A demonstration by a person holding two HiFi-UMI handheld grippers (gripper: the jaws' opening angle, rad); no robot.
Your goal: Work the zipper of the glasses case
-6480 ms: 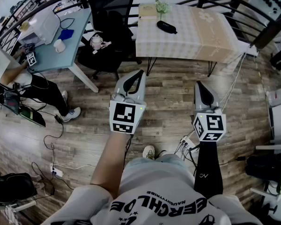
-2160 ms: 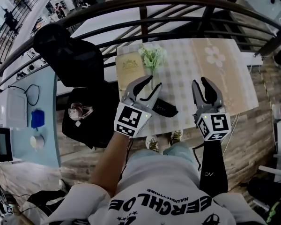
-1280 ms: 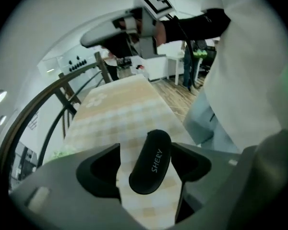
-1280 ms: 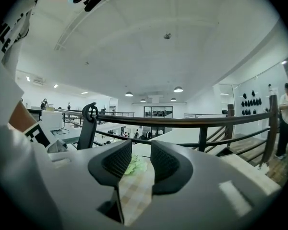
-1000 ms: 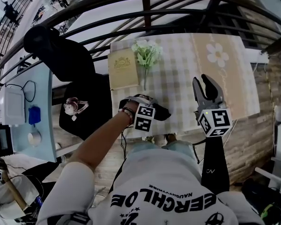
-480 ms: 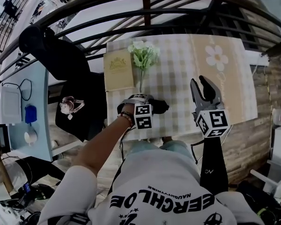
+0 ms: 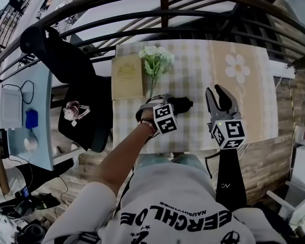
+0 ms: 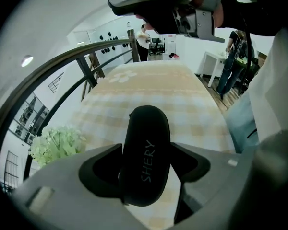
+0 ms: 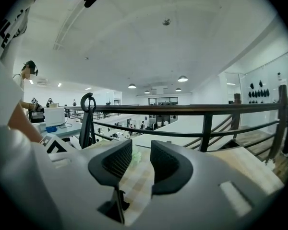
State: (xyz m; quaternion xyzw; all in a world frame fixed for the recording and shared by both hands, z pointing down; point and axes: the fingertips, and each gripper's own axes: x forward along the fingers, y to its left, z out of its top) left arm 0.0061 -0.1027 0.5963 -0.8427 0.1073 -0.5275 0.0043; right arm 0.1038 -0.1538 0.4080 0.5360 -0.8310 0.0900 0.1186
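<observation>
The left claw (image 7: 168, 105) is clamped on a black oval glasses case (image 8: 146, 145). Its two jaws press the case's long sides near the end closer to the claw. The case's long axis runs straight ahead of this claw, in line with the way it points, and over half the case sticks out past the jaw tips. White lettering runs along the lid. Below and beyond the case lies the checked tabletop (image 8: 153, 87); whether the case rests on it or is lifted just clear cannot be told. A bunch of pale green flowers (image 8: 55, 145) stands off to this claw's left.

The right claw (image 9: 140, 166) is empty, its jaws a narrow gap apart with only checked cloth and a railing showing between them. It hovers over the tabletop. From above, the case's free end points toward this claw and lies to its left, near but apart.

The zipper seam is not clear in any view; a tiny nub at the far left edge of the case may be the pull. The free right claw is likely the one to reach it, moving left toward the case's far end.
</observation>
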